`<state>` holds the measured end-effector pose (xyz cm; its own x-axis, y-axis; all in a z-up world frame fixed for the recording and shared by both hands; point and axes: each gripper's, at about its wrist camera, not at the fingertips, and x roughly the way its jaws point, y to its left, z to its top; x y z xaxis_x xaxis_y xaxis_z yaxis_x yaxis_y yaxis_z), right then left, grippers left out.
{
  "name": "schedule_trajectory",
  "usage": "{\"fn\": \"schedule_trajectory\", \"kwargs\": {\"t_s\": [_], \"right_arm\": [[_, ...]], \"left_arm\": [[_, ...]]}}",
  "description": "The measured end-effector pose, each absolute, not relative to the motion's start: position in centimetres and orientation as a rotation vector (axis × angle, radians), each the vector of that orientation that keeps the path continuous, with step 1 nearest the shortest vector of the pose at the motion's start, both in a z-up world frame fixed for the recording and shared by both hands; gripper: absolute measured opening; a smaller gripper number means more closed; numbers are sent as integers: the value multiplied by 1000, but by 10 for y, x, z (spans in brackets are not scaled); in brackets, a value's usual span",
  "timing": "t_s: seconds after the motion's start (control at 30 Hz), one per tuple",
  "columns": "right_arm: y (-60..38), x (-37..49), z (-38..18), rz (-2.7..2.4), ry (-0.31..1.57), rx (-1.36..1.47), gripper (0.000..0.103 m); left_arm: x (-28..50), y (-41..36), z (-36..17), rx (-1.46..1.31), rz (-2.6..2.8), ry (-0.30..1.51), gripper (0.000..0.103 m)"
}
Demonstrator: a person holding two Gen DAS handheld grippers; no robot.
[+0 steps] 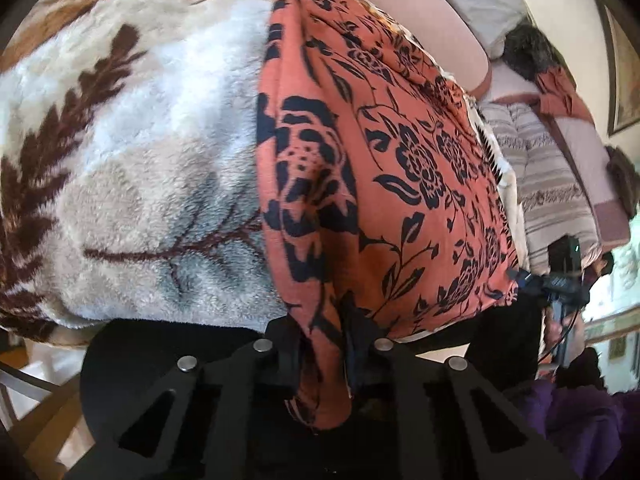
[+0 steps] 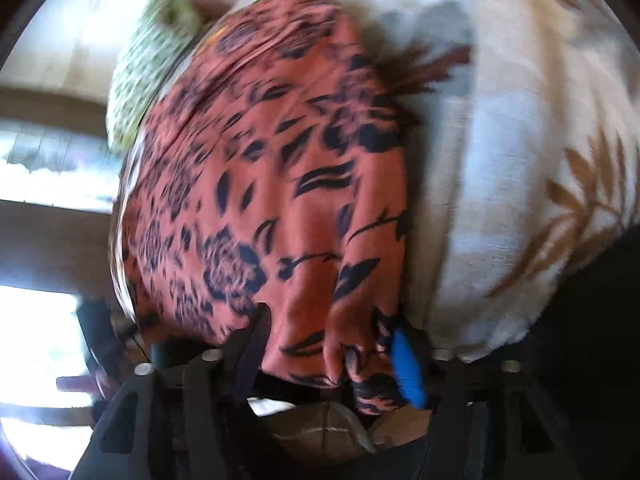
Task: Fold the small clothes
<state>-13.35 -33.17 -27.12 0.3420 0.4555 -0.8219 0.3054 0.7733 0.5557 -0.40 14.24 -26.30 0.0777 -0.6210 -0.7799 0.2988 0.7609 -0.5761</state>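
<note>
An orange garment with a black flower print [image 1: 380, 140] lies spread on a fleece blanket with brown leaf patterns [image 1: 140, 140]. My left gripper [image 1: 324, 352] is shut on the garment's near edge, and a fold of cloth hangs down between its black fingers. In the blurred right wrist view the same garment [image 2: 260, 168] lies on the blanket [image 2: 520, 140]. My right gripper [image 2: 332, 348] holds the near edge bunched between its black finger and its blue-padded finger [image 2: 406, 364], both touching the cloth.
A green patterned cloth [image 2: 148, 64] lies beyond the garment's far end. A striped cloth [image 1: 540, 160] and a pink cushion [image 1: 420, 20] lie to the right on the bed. A purple sleeve [image 1: 580, 420] shows at the lower right. The blanket's edge drops off near me.
</note>
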Motion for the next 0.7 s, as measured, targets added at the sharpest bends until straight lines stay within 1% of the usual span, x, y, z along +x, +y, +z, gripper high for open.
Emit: {"fn": "schedule_trajectory", "kwargs": {"t_s": [0.03, 0.1, 0.13, 0.2, 0.23, 0.3, 0.4, 0.43, 0.57, 0.7], "right_arm": [[-327, -133, -271, 127, 1258, 717, 15], [-322, -132, -268, 128, 1245, 705, 15], [-320, -134, -266, 131, 1234, 696, 15], [-319, -129, -269, 127, 1231, 703, 16], [-319, -129, -274, 110, 1249, 706, 19], [-322, -127, -282, 100, 1275, 735, 19], [-314, -125, -271, 132, 1258, 660, 19], [-313, -125, -268, 151, 1254, 673, 16], [-313, -115, -242, 222, 1189, 734, 15], [-323, -94, -199, 288, 1029, 781, 15]], "left_arm": [[-4, 143, -263, -293, -704, 1323, 17], [-4, 141, -261, -278, -700, 1326, 19], [-2, 141, -262, -290, -703, 1336, 24], [0, 140, -263, -322, -711, 1348, 29], [0, 139, -262, -314, -709, 1347, 29], [-2, 133, -260, -270, -712, 1332, 28], [-4, 130, -257, -223, -701, 1320, 13], [-3, 130, -255, -237, -715, 1318, 11], [2, 123, -235, -248, -783, 1285, 10], [30, 123, -197, -342, -854, 1191, 10]]}}
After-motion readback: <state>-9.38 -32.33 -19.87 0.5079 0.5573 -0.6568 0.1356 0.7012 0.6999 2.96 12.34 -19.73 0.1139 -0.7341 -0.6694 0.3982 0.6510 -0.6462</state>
